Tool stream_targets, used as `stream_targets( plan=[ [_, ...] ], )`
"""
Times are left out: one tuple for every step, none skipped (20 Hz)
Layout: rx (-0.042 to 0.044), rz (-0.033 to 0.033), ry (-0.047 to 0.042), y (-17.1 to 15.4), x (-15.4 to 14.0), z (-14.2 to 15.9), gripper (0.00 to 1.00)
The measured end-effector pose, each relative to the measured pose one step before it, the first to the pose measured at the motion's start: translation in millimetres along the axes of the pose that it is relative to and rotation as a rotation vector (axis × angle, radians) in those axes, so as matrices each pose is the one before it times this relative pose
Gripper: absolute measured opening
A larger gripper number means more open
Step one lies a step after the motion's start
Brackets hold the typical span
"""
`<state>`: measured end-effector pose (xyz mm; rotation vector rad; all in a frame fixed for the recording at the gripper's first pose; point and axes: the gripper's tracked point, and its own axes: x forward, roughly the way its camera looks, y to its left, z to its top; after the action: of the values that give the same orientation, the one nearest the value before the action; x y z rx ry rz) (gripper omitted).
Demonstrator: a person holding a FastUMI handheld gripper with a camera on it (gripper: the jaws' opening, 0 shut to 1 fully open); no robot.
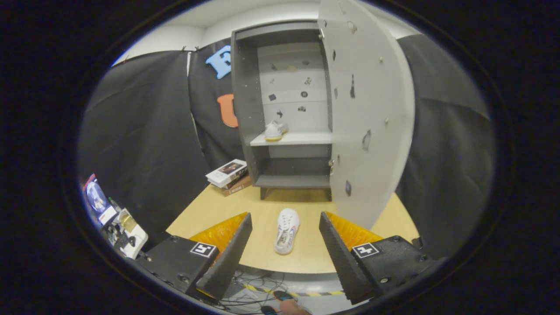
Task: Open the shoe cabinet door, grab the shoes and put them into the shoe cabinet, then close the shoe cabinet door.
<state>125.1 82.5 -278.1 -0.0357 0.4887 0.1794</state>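
A grey shoe cabinet (pixel 249 109) stands at the back of a wooden table (pixel 218 210), its door (pixel 372 122) swung wide open toward me on the right. One white shoe (pixel 275 130) sits on the cabinet's middle shelf (pixel 302 138). A second white shoe (pixel 286 230) lies on the table, toe pointing to the cabinet, between and just ahead of my fingers. My gripper (pixel 285 221) is open, held back above the table's near edge, with nothing held; both fingers stay apart from the shoe.
A stack of books (pixel 229 176) lies on the table left of the cabinet. The open door's lower edge hangs over the table close to my right finger. Left of the table is a cluttered stand (pixel 118 227); cables (pixel 258 284) lie on the floor below.
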Motion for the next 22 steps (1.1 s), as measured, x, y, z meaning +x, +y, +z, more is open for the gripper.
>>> stream_targets(
  plan=[
    [0.00202,-0.00196,0.04586,4.55,20.35,-16.68,0.98],
    [-0.01522,0.00133,0.05112,4.56,22.86,-17.68,0.98],
    [-0.01437,-0.00791,0.04747,3.52,19.93,-14.78,0.97],
    [-0.0087,-0.00674,0.04025,2.01,20.8,-11.87,0.97],
    [-0.00169,0.00118,0.03047,2.97,19.57,-8.74,0.97],
    [-0.00199,-0.00244,0.02712,2.12,19.31,-7.82,0.97],
    [-0.00002,-0.0036,0.01985,1.0,19.44,-7.85,0.97],
    [-0.00773,0.00406,0.01033,2.45,18.86,-1.78,0.97],
    [-0.02755,-0.00471,0.01845,1.82,19.35,-5.74,0.97],
    [-0.0129,-0.01234,0.01082,-1.86,14.56,-2.03,0.96],
    [-0.00723,0.00407,0.00546,2.21,16.27,0.93,0.95],
    [0.00325,-0.00877,0.00765,-2.19,14.88,-0.61,0.93],
    [0.0157,-0.00459,0.01163,-2.54,13.77,-1.09,0.92],
    [0.02208,-0.00422,0.01655,-1.08,11.36,-2.77,0.91],
    [0.0277,-0.00285,0.0145,-0.23,11.44,-2.55,0.88],
    [0.02445,-0.0062,0.01173,-1.68,9.05,-1.52,0.86],
    [0.02494,0.00743,0.00615,1.82,9.41,-0.57,0.79],
    [0.01971,-0.00243,0.00749,0.79,7.33,-0.72,0.72],
    [0.01803,-0.00372,0.00499,-0.17,6.79,-0.64,0.65],
    [0.00524,-0.01255,0.00565,-0.55,6.22,0.68,0.59],
    [0.00789,-0.01874,0.00128,-3.35,5.23,1.71,0.52],
    [0.01685,-0.02091,-0.00339,-1.78,7.82,4.18,0.45]
  ],
)
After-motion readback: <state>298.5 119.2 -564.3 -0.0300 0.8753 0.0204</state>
